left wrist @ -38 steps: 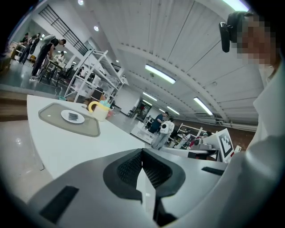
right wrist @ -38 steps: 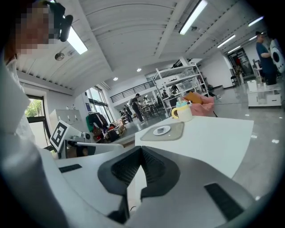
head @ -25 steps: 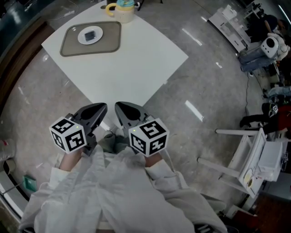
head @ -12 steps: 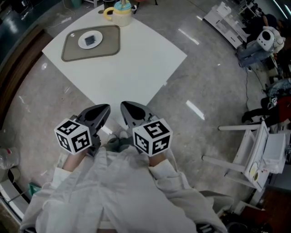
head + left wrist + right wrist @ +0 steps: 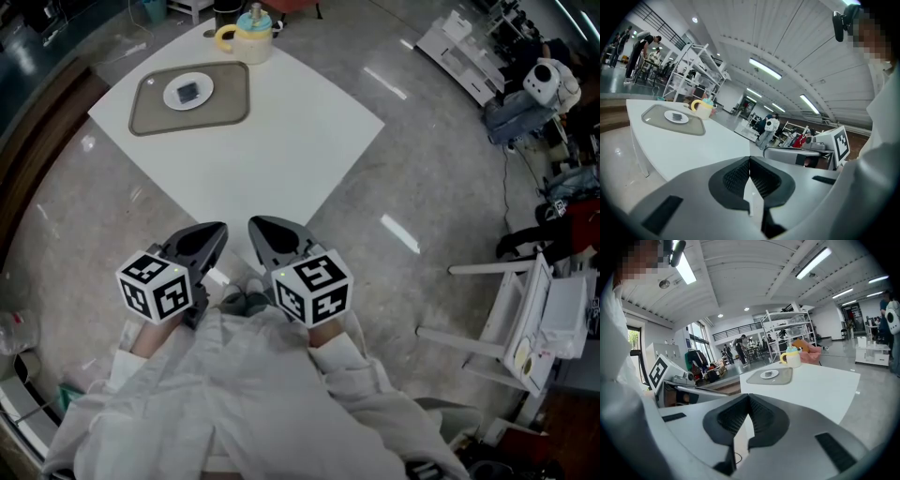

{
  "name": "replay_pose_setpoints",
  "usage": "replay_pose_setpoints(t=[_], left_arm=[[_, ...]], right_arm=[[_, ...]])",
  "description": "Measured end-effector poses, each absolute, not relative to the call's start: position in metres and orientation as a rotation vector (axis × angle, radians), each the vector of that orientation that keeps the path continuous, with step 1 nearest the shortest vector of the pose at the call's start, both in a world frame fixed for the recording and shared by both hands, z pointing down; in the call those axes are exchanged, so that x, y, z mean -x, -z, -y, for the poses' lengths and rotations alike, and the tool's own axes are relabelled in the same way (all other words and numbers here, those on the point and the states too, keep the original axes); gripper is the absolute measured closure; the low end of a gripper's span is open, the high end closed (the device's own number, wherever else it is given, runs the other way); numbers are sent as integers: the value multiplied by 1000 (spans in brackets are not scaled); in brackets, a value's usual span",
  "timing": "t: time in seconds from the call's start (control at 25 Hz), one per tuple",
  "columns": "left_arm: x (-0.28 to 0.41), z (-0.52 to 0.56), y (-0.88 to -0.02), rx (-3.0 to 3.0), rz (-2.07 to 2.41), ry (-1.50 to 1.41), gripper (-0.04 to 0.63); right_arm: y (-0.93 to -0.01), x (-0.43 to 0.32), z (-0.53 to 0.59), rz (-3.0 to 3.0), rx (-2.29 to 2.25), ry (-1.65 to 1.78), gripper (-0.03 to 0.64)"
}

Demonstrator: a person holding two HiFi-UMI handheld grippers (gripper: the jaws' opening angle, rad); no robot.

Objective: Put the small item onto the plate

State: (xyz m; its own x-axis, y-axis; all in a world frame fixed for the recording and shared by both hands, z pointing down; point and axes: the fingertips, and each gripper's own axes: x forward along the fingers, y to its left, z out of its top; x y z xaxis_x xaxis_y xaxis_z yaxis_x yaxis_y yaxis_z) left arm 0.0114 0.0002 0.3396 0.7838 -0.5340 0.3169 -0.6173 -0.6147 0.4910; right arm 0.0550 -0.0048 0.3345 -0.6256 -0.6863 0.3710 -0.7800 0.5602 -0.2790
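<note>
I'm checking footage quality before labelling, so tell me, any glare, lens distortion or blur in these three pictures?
Head view: sharp, with bright streaks of lamp glare on the glossy floor; the table edges bow slightly. Left gripper view: strong fisheye bending, black corners, ceiling lamps blown out. Right gripper view: same fisheye and dark corners, one strip light overexposed, the far plate small but readable.
</note>
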Motion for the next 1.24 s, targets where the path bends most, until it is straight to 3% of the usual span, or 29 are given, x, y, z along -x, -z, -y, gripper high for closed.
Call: replay_pose_setpoints(t=[1.24], left_arm=[[-9,11,-341,-2377,878,-203,584]], right_arm=[[-336,-52,15,2549,-1211,-588,601]])
